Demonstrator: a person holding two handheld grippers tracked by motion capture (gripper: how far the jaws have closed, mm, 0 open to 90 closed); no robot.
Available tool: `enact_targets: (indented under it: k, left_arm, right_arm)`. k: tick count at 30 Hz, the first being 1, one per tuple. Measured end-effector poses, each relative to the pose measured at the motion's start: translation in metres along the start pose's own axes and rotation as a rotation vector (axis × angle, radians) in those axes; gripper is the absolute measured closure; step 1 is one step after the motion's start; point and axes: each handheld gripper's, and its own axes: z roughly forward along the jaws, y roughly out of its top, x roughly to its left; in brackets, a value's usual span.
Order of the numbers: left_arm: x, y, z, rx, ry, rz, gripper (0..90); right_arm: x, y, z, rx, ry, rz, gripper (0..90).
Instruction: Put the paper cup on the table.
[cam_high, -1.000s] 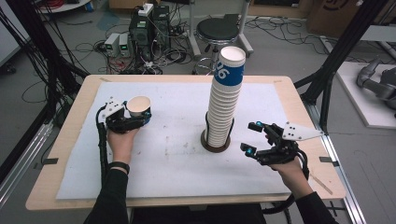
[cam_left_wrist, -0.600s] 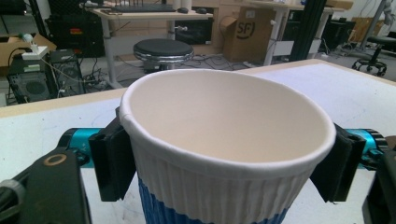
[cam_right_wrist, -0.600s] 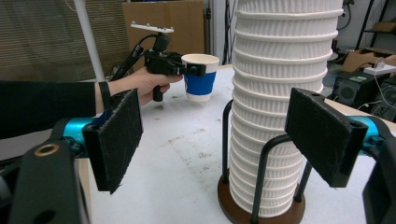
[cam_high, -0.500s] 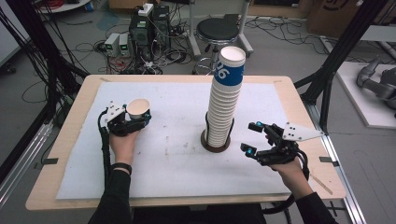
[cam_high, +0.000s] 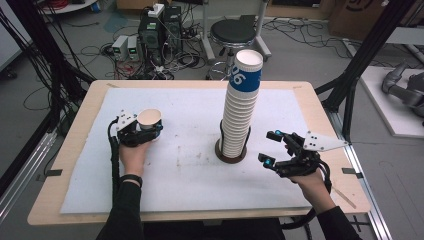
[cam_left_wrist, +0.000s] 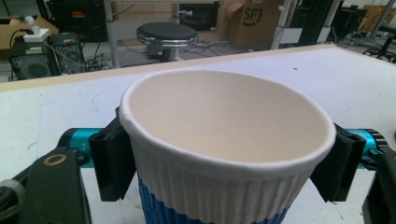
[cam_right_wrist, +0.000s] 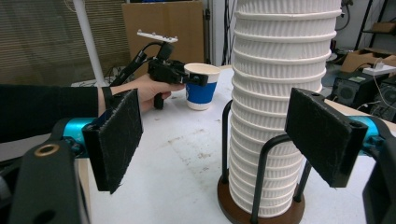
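Note:
A white paper cup with a blue band (cam_high: 149, 120) stands upright at the left of the white mat. My left gripper (cam_high: 145, 131) is shut on it, and in the left gripper view both black pads (cam_left_wrist: 108, 163) press the ribbed wall just under the rim of the cup (cam_left_wrist: 224, 140). A tall stack of the same cups (cam_high: 240, 115) rises from a round brown holder (cam_high: 231, 156) with black wire uprights at mid-table. My right gripper (cam_high: 269, 147) is open to the right of the stack, and its pads (cam_right_wrist: 116, 140) hold nothing, with the stack (cam_right_wrist: 275, 93) just beyond them.
The white mat (cam_high: 200, 175) covers a wooden table (cam_high: 75, 150). Behind the table, on the floor, stand a black stool (cam_high: 232, 35), computer boxes and cables. Black frame posts (cam_high: 360, 65) rise at the right side.

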Motion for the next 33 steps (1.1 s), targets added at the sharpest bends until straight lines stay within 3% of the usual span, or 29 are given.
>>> enact_targets:
  k: [7, 17, 33]
  left_arm:
    - [-0.0004, 0.0007, -0.0006, 0.013, 0.004, 0.0, 20.2]
    - [-0.0041, 0.0037, -0.0033, 0.057, 0.01, 0.043, 17.7]
    - [-0.0073, 0.0038, -0.0066, 0.082, 0.009, 0.05, 16.7]
  right_arm:
    - [-0.0002, -0.0002, 0.0013, 0.002, 0.0, 0.0, 19.7]
    - [-0.0016, 0.0006, 0.0054, 0.001, 0.004, -0.004, 19.7]
    - [-0.0015, 0.0013, 0.0064, 0.0, 0.005, -0.006, 19.7]
